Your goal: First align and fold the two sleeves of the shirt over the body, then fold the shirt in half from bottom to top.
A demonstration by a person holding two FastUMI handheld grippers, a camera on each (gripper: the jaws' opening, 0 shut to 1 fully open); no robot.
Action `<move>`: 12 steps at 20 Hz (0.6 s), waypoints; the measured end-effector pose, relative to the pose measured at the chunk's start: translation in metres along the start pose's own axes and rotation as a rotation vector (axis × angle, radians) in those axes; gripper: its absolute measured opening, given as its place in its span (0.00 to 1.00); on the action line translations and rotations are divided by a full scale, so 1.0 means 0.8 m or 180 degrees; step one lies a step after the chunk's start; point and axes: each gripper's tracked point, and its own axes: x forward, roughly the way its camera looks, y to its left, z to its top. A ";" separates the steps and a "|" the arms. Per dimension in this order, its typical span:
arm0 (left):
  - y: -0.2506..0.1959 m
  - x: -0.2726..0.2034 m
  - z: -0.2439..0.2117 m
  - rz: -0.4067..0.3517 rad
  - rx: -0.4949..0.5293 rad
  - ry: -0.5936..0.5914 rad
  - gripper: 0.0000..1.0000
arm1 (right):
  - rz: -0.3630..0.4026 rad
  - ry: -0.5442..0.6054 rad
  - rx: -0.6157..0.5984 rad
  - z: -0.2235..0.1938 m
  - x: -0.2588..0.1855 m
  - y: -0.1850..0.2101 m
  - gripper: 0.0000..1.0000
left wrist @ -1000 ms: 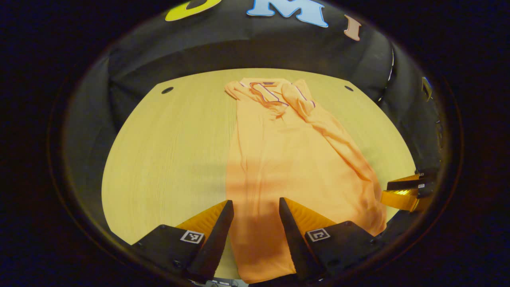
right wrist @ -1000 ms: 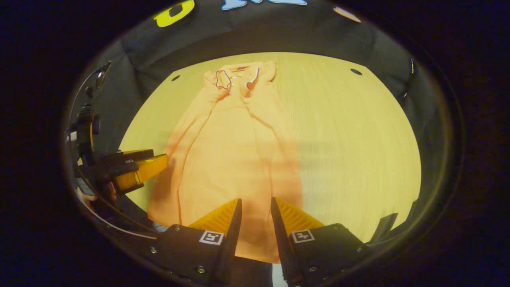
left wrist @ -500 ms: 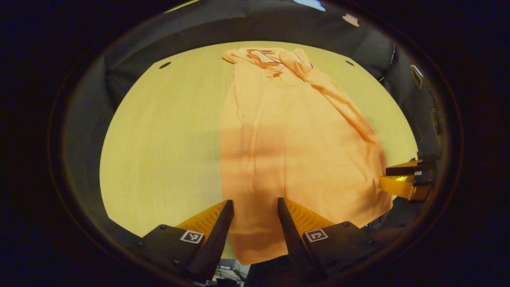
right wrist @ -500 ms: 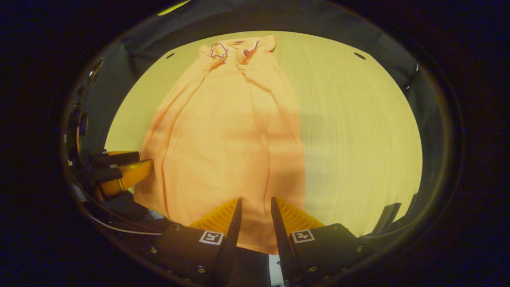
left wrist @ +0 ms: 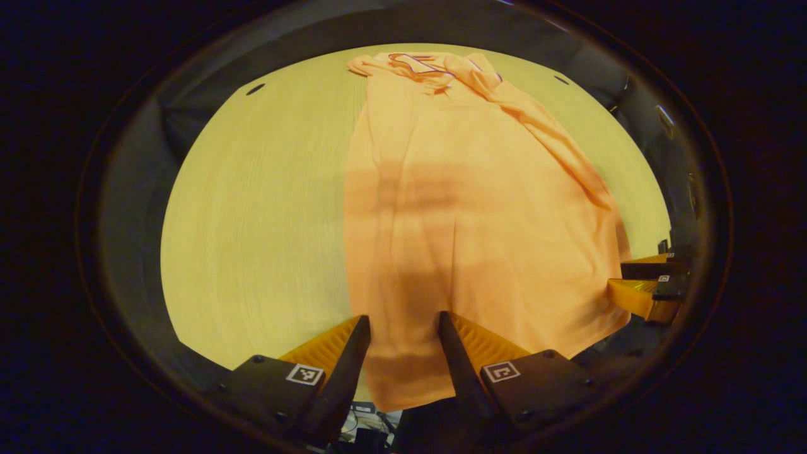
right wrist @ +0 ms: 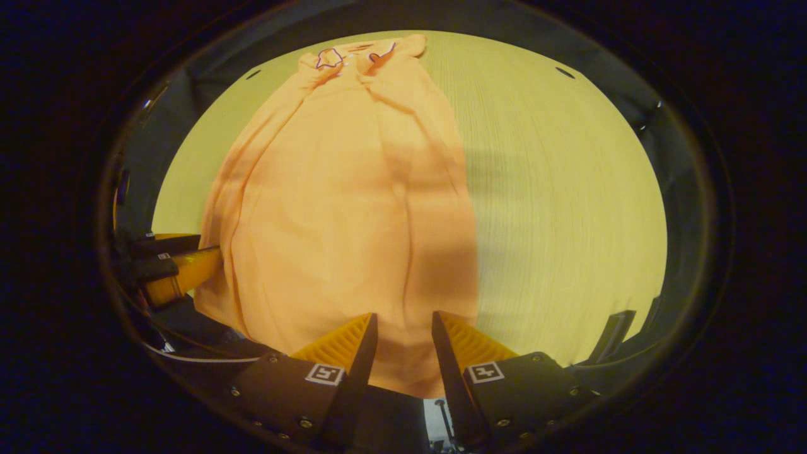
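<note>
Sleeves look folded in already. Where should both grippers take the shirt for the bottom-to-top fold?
Judging by its pose, take the shirt at the near hem, one bottom corner each, coming from the near table edge. The hem overhangs that edge, so the open left gripper and right gripper could straddle it.

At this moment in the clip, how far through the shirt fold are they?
Sleeve stage looks done: the orange shirt lies as a long narrow strip on the table, sleeves folded over the body. In hand: the left gripper and right gripper are both open over the bottom hem, not gripping it. Left: the bottom-to-top fold towards the collar.
</note>
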 end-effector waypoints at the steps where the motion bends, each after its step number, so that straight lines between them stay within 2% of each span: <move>1: 0.000 0.001 0.000 -0.0009 -0.0019 0.0030 0.77 | -0.0001 0.0008 0.0007 0.000 0.000 0.001 0.57; 2: 0.000 0.003 0.001 -0.0011 -0.0026 0.0067 0.77 | 0.0021 0.0030 0.0026 0.001 0.000 0.005 0.57; 3: -0.001 0.003 0.002 -0.0014 -0.0010 0.0086 0.78 | 0.0007 0.0056 0.0038 0.000 0.002 0.006 0.66; 5: 0.000 0.002 0.001 -0.0015 -0.0008 0.0141 0.78 | -0.0073 0.0137 0.0020 0.000 0.003 0.009 0.76; 9: 0.000 0.004 0.002 -0.0015 -0.0045 0.0244 0.78 | -0.0270 0.0392 -0.0145 -0.001 0.006 0.012 0.78; 10: 0.000 0.004 0.002 -0.0018 -0.0051 0.0265 0.78 | -0.0272 0.0453 -0.0131 -0.001 0.004 0.012 0.81; 12: -0.001 0.005 0.002 -0.0019 -0.0067 0.0295 0.78 | -0.0250 0.0548 -0.0016 0.001 0.005 0.012 0.82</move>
